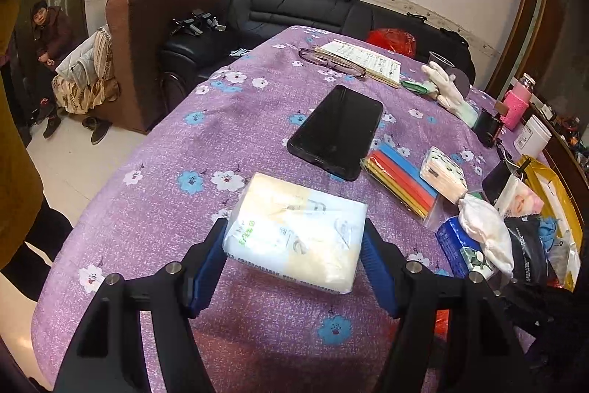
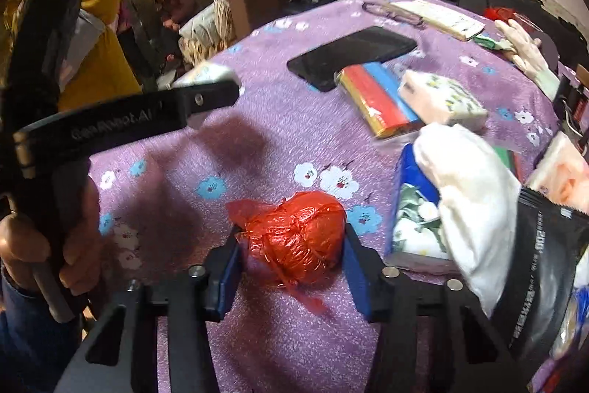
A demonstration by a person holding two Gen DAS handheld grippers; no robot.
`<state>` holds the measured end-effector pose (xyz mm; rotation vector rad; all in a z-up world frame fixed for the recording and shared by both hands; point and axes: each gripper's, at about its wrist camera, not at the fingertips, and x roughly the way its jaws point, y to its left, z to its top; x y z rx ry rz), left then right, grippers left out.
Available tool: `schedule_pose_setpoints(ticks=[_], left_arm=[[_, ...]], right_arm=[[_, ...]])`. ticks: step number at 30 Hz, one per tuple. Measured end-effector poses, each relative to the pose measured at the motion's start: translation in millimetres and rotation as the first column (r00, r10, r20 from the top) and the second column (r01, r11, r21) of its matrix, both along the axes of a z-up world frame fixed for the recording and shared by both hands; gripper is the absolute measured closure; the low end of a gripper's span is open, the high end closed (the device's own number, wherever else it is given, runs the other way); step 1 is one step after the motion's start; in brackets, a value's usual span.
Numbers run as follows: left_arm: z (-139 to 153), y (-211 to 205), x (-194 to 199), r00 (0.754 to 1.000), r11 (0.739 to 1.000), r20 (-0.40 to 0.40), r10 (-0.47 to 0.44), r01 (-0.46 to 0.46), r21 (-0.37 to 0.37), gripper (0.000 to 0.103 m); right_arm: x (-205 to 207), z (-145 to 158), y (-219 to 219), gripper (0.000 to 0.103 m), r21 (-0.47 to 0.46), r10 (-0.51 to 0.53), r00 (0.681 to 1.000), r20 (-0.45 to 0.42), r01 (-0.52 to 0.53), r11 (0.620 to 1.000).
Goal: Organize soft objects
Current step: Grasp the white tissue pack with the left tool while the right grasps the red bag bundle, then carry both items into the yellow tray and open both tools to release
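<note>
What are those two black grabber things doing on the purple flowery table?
A person is tidying soft things with a grabber in each hand. The left gripper is squeezing a white tissue pack. The right gripper is closed around a crumpled red plastic bag. More soft packs and a white cloth are piled at the right side of the table.

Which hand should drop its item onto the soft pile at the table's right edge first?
Probably right. The right gripper grips the red bag right beside the pile. The left gripper holds the tissue pack farther from it.
</note>
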<state>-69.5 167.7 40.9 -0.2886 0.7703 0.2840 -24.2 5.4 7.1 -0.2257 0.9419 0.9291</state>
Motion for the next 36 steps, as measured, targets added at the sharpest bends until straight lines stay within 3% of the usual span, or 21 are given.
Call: schedule_pose_setpoints(ticks=[10, 18, 26, 36], left_arm=[[13.0, -46.5, 8.7, 0.997, 0.996, 0.011, -0.078, 0.077, 0.047, 0.035], [37.3, -118.2, 19.6, 0.982, 0.973, 0.033, -0.185, 0.178, 0.144, 0.035], [49.6, -190.7, 31.5, 0.956, 0.93, 0.016, -0.295, 0.283, 0.234, 0.035], [54.7, -248.6, 48.5, 0.927, 0.888, -0.019, -0.375, 0.366, 0.279, 0.035]], right_arm=[[1.2, 53.0, -65.6, 0.051, 0.167, -0.092, 0.99, 0.103, 0.074, 0.983], [17.6, 96.3, -153.8, 0.051, 0.3, -0.264, 0.954, 0.145, 0.211, 0.93], [41.7, 110.5, -210.3, 0.051, 0.371, -0.363, 0.921, 0.139, 0.291, 0.882], [68.1, 106.8, -265.4, 0.051, 0.418, -0.453, 0.887, 0.089, 0.379, 0.826]])
